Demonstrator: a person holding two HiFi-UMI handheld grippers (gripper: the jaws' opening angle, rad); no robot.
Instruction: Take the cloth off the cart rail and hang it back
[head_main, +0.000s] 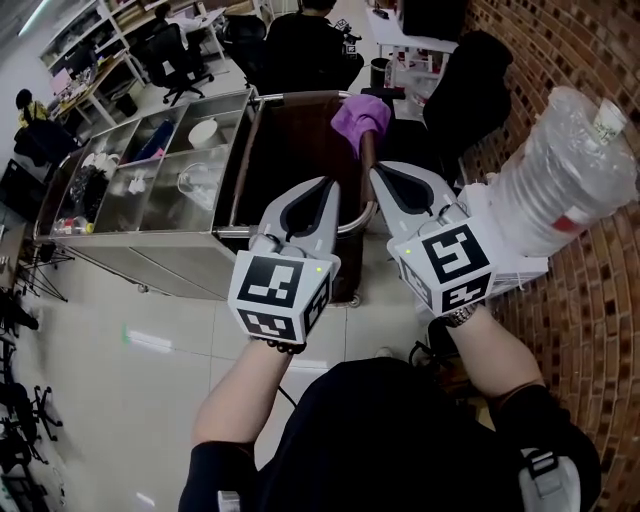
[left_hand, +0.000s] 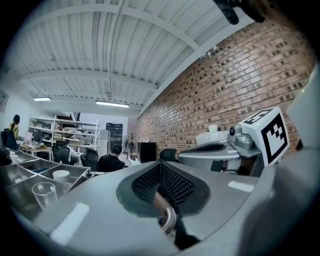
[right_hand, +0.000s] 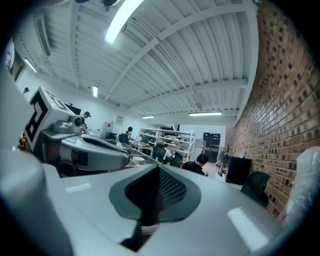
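The left gripper (head_main: 322, 190) and right gripper (head_main: 382, 176) hover with fingers pressed together, empty. Just beyond runs the curved steel cart rail (head_main: 352, 222). Farther on, the crumpled purple cloth (head_main: 360, 118) hangs draped at the cart's far side. It is either untouched or already rehung; the pictures cannot settle which.

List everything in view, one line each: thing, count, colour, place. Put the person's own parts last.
cart: one, steel, left of centre, open compartments on top
cloth: one, purple, draped over the cart's far end
round container: one, white, in a cart compartment
glass: one, clear, in a nearer compartment
large bottle: one, clear plastic, right side
brick wall: one, red-brown, right edge
office chairs: several, black, far background
seated person: one, in black, beyond the cart
left hand-held gripper: one, grey, jaws together, above the cart's near edge
right hand-held gripper: one, grey, jaws together, below the cloth
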